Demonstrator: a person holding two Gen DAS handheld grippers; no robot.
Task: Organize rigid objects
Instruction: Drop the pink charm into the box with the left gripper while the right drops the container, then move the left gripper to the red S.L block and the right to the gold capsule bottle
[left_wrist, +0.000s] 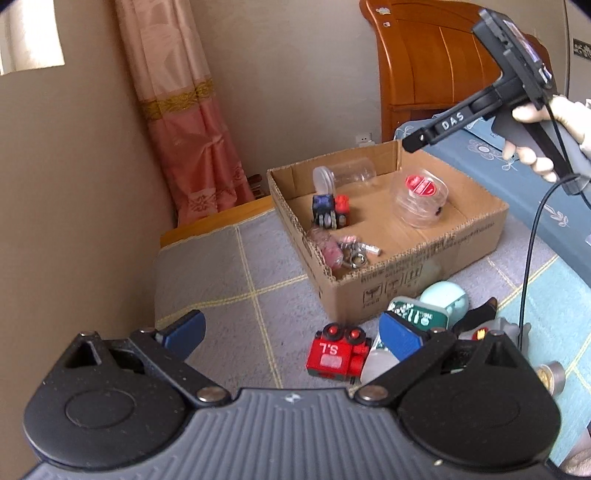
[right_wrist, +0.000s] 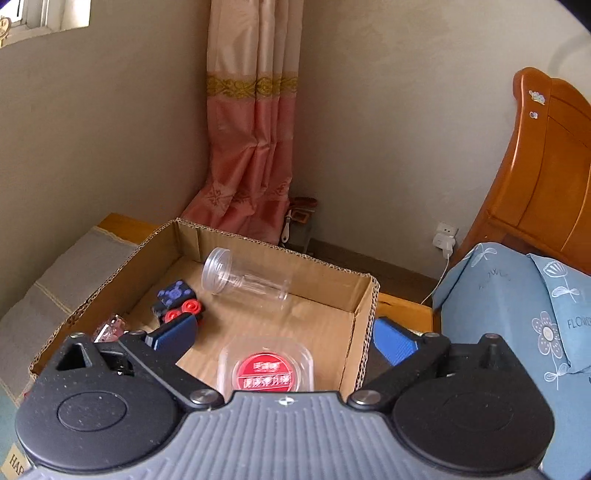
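Reaching with both tongs, left (left_wrist: 291, 332) and right (right_wrist: 284, 336), gaping empty risks nudging the red train (left_wrist: 338, 356) away from the cardboard box (left_wrist: 424, 266).

A grey mat (left_wrist: 229, 280) with thin yellow grid lines carries everything. On it stands an open cardboard box (left_wrist: 424, 266). Just in front of the box lies a red toy train (left_wrist: 338, 356), and beside that a cluster: a pale green round container (left_wrist: 445, 299), a green-labelled packet (left_wrist: 417, 314) and a small metal cylinder (left_wrist: 552, 374).
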